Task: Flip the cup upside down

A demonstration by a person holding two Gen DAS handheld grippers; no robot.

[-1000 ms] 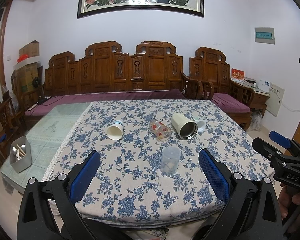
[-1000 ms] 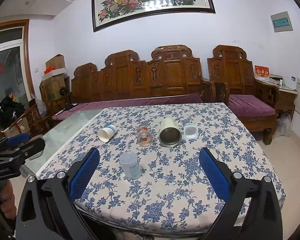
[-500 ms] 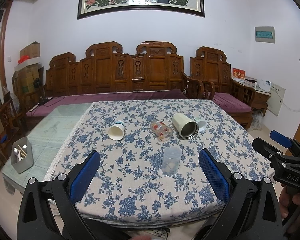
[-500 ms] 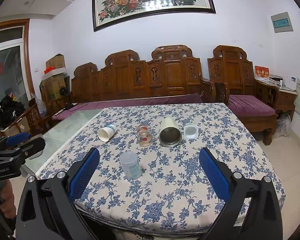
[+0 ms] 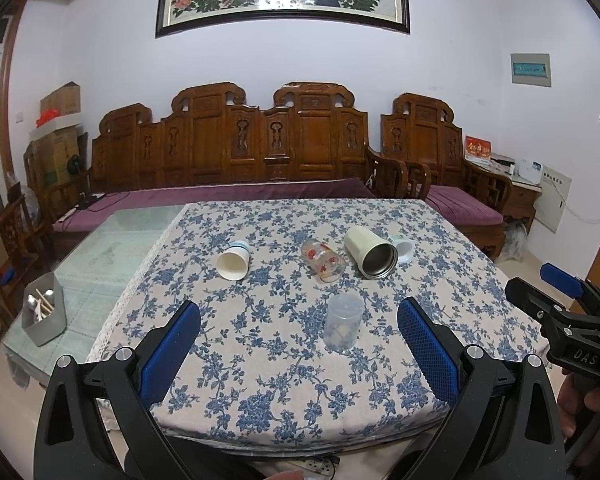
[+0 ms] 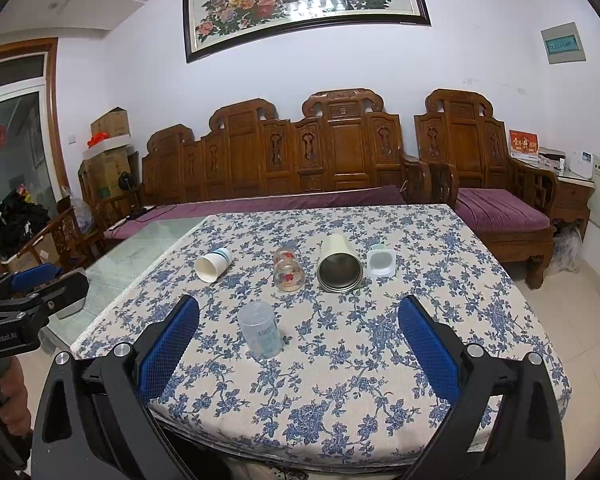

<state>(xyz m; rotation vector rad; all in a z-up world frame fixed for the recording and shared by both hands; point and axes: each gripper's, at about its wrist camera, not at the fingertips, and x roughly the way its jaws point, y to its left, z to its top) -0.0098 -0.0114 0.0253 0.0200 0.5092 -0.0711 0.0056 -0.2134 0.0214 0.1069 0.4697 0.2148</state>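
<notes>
Both claws released, left claw [image 5: 298,338], right claw [image 6: 298,338], clear cup [image 5: 343,327] between, tipped cups behind.

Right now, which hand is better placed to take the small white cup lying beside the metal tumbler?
Right. The right gripper, jaws open, sees the small white cup unblocked; from the left gripper the tumbler partly hides it.
</notes>
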